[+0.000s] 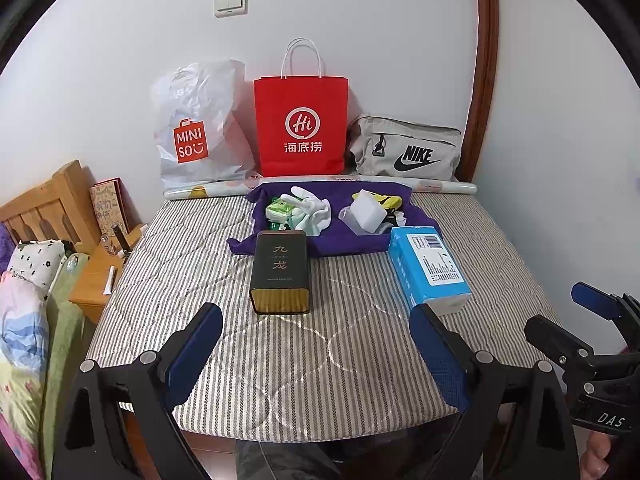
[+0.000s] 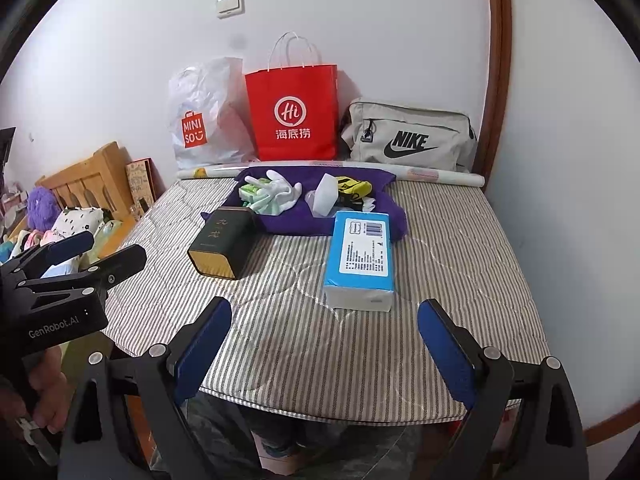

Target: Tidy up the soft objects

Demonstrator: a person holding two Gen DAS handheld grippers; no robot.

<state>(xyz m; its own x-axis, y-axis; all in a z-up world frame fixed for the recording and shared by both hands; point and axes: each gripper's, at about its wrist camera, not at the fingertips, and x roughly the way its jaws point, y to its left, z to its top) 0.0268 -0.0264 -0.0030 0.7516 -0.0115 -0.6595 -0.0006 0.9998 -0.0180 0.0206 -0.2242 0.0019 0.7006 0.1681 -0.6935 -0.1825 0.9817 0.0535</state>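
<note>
Soft objects: white gloves [image 1: 310, 204], green packets [image 1: 280, 210], sponge [image 1: 370, 210] heaped on purple cloth [image 1: 280, 246] on bed [image 1: 320, 360], perhaps socks too | left gripper [image 1: 316, 356], right gripper [image 2: 324, 352]: 2 empty, fingers apart, hovering at near edge | step: undetermined, fits sorting pending or finished

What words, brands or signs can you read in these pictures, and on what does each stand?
"MINI SO": white plastic bag
"Hi", "海底捞": red paper bag
"NIKE": grey bag
"九龙": dark tin
"DAS": right tool
"GenRobot.AI": left tool
Blue tissue pack: label print too small to read.
</note>
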